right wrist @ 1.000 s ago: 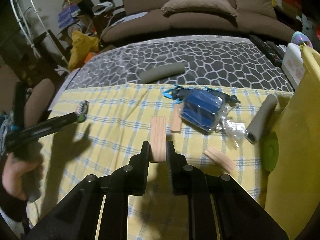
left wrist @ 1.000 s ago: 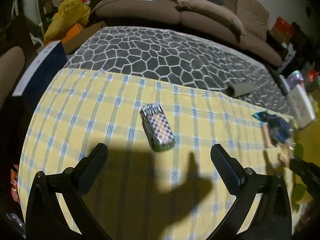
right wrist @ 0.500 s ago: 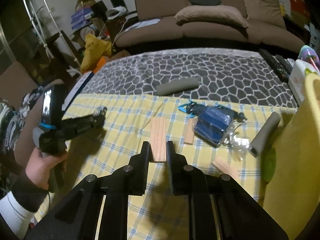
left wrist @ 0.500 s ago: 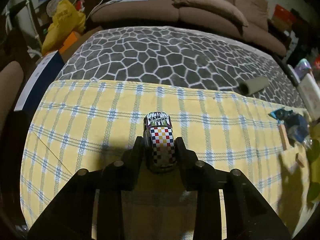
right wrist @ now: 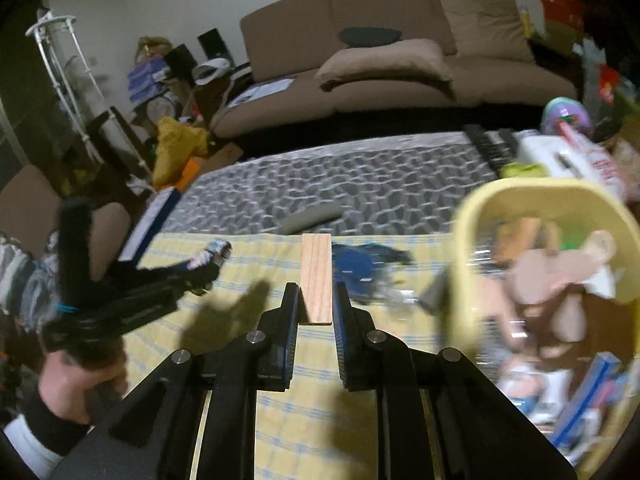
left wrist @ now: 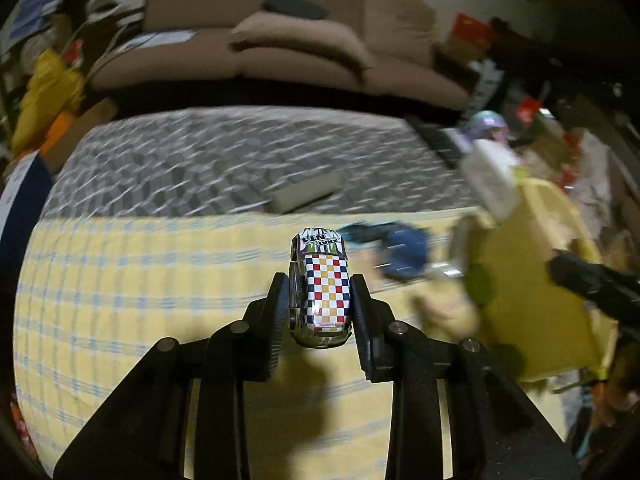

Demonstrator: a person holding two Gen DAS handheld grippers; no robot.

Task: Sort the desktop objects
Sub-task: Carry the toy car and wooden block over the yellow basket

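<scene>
Left gripper [left wrist: 320,304] pinches car [left wrist: 323,294]; right gripper [right wrist: 316,304] pinches block [right wrist: 316,280]. Basket [right wrist: 472,216] part-filled (pouch [right wrist: 354,270] left on tabletop [right wrist: 248,320]).

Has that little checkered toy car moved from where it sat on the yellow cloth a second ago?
Yes. The toy car is clamped in the left gripper, lifted off the yellow cloth, and carried rightward toward the yellow basket.
</scene>
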